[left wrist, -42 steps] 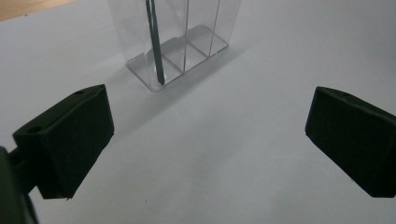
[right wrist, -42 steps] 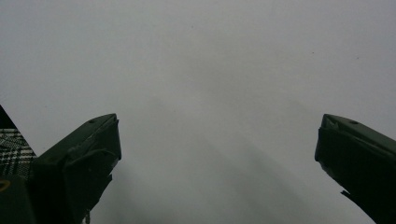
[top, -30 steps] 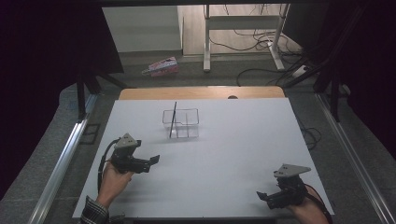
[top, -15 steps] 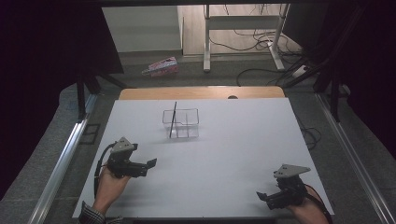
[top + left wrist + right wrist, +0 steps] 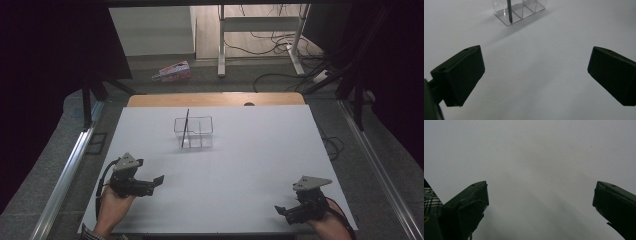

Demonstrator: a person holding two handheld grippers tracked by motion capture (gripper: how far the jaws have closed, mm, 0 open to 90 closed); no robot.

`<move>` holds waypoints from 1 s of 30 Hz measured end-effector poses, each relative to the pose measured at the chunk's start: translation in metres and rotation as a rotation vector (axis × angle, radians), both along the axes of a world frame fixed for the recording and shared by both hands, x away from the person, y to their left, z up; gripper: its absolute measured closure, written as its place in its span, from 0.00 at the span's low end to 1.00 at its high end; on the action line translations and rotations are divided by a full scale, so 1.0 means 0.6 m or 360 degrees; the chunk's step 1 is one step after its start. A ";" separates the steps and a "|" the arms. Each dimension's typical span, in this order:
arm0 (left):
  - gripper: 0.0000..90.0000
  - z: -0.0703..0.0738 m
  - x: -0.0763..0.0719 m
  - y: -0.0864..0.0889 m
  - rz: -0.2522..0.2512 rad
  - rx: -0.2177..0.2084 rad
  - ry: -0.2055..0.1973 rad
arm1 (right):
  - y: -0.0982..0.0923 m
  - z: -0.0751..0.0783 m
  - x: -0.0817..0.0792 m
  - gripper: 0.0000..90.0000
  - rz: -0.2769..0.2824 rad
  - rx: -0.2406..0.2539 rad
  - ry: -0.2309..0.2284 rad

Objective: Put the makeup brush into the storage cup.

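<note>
A clear plastic organizer (image 5: 193, 131) with several compartments stands on the white table (image 5: 240, 165), toward the back middle. A thin dark pen (image 5: 185, 127) stands tilted in its left compartment. From the left gripper view the organizer (image 5: 521, 11) and pen (image 5: 509, 12) sit ahead, well apart from the jaws. My left gripper (image 5: 156, 181) is open over the table's front left, its jaws wide with nothing between them (image 5: 534, 75). Near the front right edge my right gripper (image 5: 281, 211) is open and empty over bare white table (image 5: 539, 202).
A wooden strip (image 5: 215, 99) borders the table's far edge. On the floor behind lie a pink and white packet (image 5: 172, 71), a metal desk frame (image 5: 260, 30) and cables (image 5: 280, 55). Metal rails run along both sides of the table.
My left gripper has drawn back toward the front edge of the table, away from the organizer. The right gripper has barely moved.
</note>
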State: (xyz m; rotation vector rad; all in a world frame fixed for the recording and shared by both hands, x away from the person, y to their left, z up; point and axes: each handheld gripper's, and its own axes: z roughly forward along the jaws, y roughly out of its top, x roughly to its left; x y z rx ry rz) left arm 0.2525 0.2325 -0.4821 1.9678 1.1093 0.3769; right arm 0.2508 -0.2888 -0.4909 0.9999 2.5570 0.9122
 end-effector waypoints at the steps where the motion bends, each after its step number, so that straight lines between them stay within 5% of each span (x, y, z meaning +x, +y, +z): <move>1: 0.02 0.000 -0.001 0.001 -0.0001 0.0006 0.0000 | 0.000 0.000 0.000 0.00 -0.0001 0.0000 -0.0001; 30: 0.02 0.000 -0.045 0.014 0.0053 0.0054 -0.0008 | 0.000 0.000 0.000 0.00 -0.0004 -0.0003 -0.0003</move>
